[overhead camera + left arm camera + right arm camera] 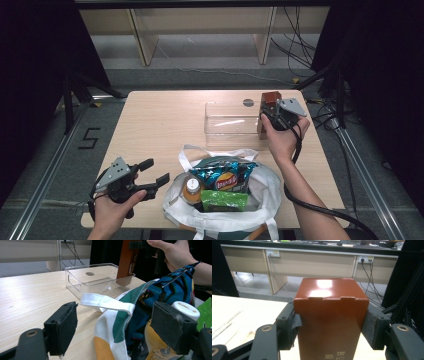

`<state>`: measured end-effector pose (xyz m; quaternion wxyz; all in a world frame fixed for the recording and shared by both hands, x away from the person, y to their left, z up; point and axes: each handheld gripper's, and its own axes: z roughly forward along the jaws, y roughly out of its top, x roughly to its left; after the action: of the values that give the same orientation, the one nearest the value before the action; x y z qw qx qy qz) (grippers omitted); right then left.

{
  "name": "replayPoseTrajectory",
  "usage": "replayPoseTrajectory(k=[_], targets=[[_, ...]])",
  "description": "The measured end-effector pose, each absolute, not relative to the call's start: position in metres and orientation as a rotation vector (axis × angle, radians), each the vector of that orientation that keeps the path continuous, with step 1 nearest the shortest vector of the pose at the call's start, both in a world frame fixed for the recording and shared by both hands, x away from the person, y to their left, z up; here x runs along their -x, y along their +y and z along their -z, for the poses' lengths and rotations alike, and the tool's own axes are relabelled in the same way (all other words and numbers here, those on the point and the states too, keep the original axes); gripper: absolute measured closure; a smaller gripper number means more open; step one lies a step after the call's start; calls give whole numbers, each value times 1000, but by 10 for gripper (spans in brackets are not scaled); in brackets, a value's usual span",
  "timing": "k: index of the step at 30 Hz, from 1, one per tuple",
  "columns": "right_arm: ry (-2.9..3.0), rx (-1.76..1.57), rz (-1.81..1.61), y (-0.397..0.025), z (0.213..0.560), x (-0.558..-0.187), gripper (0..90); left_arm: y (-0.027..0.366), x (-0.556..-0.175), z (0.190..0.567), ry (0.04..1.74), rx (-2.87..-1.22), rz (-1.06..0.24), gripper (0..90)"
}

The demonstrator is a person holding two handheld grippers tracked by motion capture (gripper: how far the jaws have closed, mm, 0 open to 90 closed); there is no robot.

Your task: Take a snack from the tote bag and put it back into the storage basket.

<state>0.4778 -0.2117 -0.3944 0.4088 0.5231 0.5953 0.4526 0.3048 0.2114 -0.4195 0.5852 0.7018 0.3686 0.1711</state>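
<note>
A tall red-brown carton (271, 96) is held upright by my right gripper (270, 107), which is shut on its sides (330, 317). In the left gripper view the carton's (127, 262) lower end dips into the right end of a clear plastic box (100, 277). That box (230, 120) stands empty on the table's far right. My left gripper (157, 171) hovers open at the near left, beside a white tote bag (270, 185). Between its pads (62, 330) lie the bag's handle (107, 302) and cloth.
The tote bag holds a blue chips bag (225, 176), a bottle (191, 186) and a green packet (225, 200). The wooden table (155, 125) has bare room on its left half. Cables and shelving legs stand on the floor beyond the table's far edge.
</note>
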Motion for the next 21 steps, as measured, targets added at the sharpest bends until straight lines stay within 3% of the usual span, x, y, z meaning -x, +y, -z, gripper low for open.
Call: replayPoseTrajectory(k=[21], targets=[[1542, -1314, -1104, -215, 406, -481, 387, 210, -306, 420, 853, -1635, -393, 207]])
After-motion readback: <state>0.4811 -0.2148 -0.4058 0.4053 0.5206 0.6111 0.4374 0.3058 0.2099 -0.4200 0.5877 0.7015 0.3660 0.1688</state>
